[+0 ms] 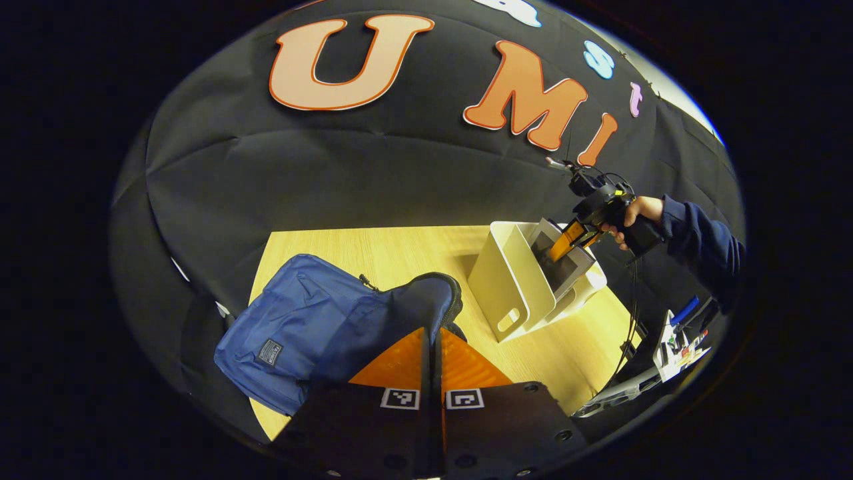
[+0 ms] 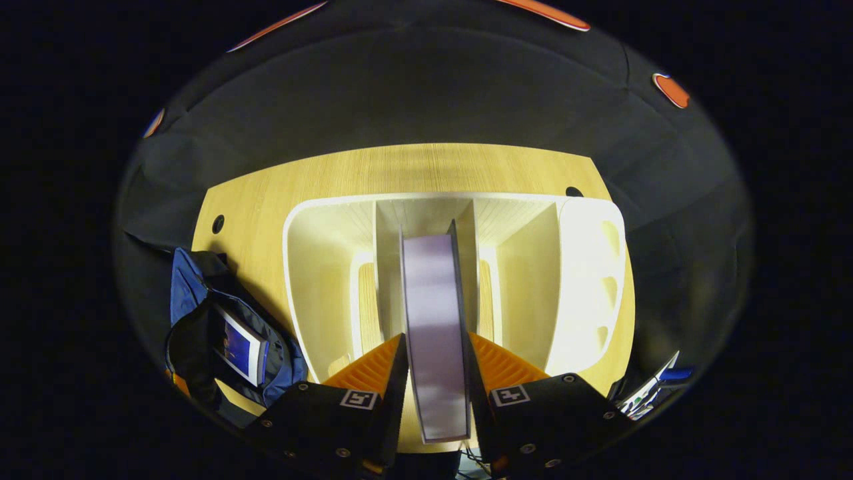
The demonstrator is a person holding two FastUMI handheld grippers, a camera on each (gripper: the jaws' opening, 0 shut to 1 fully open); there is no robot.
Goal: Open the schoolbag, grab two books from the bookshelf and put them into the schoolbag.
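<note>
In the right gripper view the book (image 2: 434, 333) between the fingers is motion-blurred, so its cover cannot be read, and its near end is cut off behind the gripper body. Near the table's (image 2: 426, 167) left edge, 1 book (image 2: 240, 348) shows partly inside the open schoolbag (image 2: 193, 320), the rest hidden by fabric. In the left gripper view the right gripper (image 1: 566, 243) dips into the bookshelf (image 1: 513, 280), its fingertips hidden, and the clutter (image 1: 676, 340) past the table's right edge is too small to tell.
</note>
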